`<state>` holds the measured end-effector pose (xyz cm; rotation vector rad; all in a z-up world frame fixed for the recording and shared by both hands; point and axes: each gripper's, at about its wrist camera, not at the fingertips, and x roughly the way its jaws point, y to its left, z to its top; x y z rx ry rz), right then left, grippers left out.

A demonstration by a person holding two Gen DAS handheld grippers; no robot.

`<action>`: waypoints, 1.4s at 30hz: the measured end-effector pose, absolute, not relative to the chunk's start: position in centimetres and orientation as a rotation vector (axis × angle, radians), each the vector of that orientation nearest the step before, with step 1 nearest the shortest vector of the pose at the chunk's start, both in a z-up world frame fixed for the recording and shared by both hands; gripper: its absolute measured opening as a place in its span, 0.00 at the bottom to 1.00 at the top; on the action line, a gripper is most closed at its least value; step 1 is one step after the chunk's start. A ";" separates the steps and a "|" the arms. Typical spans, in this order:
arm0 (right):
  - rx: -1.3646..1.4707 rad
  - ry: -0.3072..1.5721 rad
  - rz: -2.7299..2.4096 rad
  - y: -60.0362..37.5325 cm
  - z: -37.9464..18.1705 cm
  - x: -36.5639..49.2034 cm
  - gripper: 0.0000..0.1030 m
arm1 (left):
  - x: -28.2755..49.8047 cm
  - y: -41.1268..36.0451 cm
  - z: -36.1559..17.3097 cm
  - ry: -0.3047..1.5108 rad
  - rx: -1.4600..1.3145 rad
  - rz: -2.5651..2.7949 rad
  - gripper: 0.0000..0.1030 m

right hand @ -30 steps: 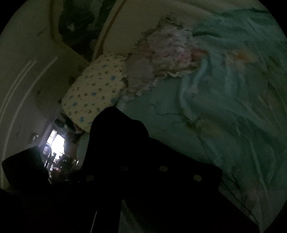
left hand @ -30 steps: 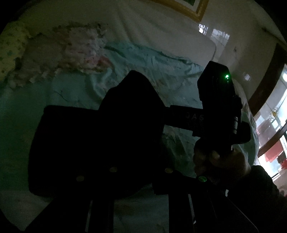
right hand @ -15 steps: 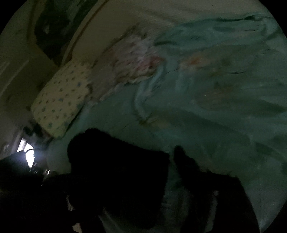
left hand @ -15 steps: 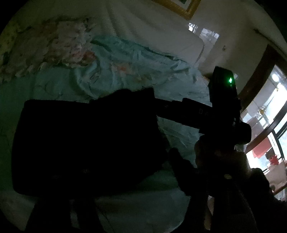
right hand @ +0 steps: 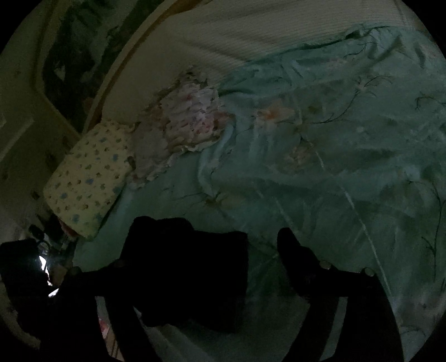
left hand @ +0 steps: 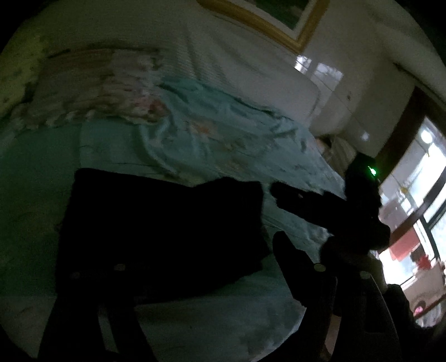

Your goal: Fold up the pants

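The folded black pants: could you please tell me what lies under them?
The black pants lie on the teal floral bedspread, visible all around them. Whatever lies directly beneath the pants is covered.

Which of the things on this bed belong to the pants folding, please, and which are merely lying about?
Part of the job:
black pants, lying folded on the bedspread
left gripper, open, jaws just opened
right gripper, open, jaws just opened

Lying about:
teal floral bedspread
spotted pillow
pink patterned cloth
framed picture

Dim room; teal floral bedspread (right hand: 334, 167), spotted pillow (right hand: 89, 178), gold-framed picture (left hand: 264, 25), bright window (left hand: 418, 222).
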<state>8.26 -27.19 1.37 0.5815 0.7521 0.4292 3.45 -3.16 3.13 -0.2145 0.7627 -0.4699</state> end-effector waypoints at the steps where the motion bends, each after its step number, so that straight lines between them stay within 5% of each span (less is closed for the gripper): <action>1: 0.572 0.753 0.431 -27.0 1.5 8.1 0.81 | 3.6 -2.4 3.1 0.761 -0.228 -0.454 0.77; 42: 0.506 0.875 0.432 -21.6 -0.9 6.2 0.91 | 7.1 7.9 -1.3 0.849 -0.362 -0.254 0.79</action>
